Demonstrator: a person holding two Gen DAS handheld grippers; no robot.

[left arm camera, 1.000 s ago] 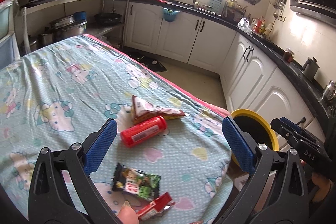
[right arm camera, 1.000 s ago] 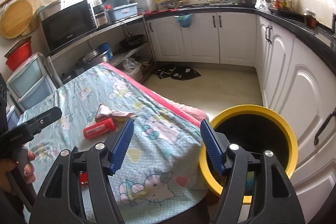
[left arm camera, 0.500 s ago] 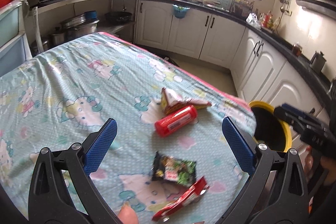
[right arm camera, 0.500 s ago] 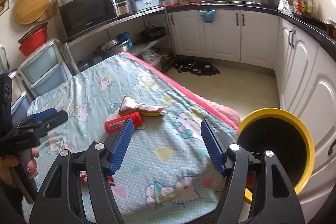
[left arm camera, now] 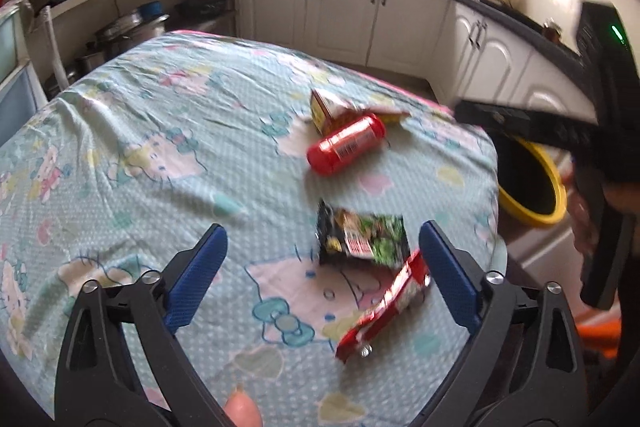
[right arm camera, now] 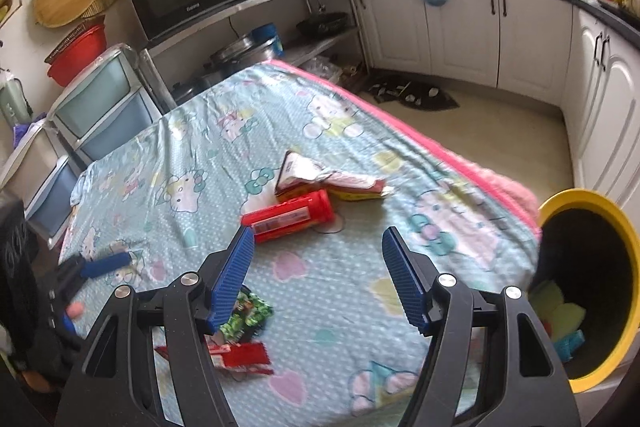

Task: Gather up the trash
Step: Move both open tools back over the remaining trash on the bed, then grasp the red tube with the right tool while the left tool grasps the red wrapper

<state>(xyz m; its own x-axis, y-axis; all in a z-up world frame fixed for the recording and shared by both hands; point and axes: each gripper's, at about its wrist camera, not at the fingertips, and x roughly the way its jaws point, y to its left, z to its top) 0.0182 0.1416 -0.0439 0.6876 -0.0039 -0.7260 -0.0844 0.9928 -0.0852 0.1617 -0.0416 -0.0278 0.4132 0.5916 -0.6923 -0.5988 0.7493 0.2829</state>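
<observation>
We hold the left gripper [left arm camera: 322,277] over the near part of the table [left arm camera: 160,155], its blue jaws spread wide with nothing pinched — they have just been closing a little, and the black-and-green snack packet [left arm camera: 362,237] and the red wrapper [left arm camera: 382,307] lie on the cloth between them, untouched. Farther back the red bottle [left arm camera: 346,143] rests on its side, just in front of a crumpled carton [left arm camera: 332,105].

Our right gripper [right arm camera: 318,277] hangs over the table's right part, jaws parted and empty. Beyond its tips we see the red bottle and the carton touching each other. The yellow bin [right arm camera: 624,247] stands on the floor just past the table's right corner, with some trash inside.
</observation>
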